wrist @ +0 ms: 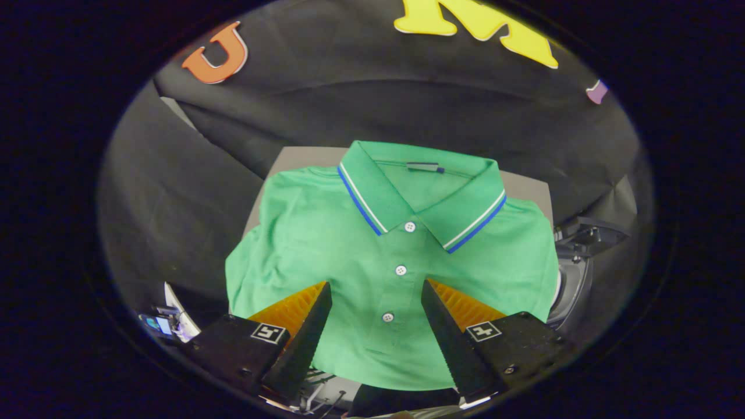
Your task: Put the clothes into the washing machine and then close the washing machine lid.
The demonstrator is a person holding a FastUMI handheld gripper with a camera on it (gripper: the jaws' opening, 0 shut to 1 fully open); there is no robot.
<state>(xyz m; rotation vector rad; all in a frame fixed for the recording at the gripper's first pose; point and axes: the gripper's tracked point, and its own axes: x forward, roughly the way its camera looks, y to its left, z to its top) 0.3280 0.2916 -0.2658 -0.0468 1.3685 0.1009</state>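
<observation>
Shirt (pixel 326 233): green polo, folded, lying flat, front up, on a grey worktop (pixel 527 189). Collar at the far end, trimmed w/ white + blue stripes; small dark tag inside the neck. Placket runs down the middle w/ three white buttons, the nearest one between the finger tips. Sleeves tucked under, near hem hangs over the worktop's front edge.

Gripper (pixel 376 289): jaws open, wide apart, nothing held. Both fingers hover over the shirt's lower half, one either side of the placket; contact w/ the cloth can't be told. Ridged pads face inward.

Washer (pixel 573 276): just right of the shirt, beside the worktop, partly seen – grey curved body w/ dark hinged part above. Lid state can't be told.

Beyond + around: black cloth wall, draped, folds showing. Low on the left, past the left finger, a small clutter of white + blue bits (pixel 169 320), too small to ID.
</observation>
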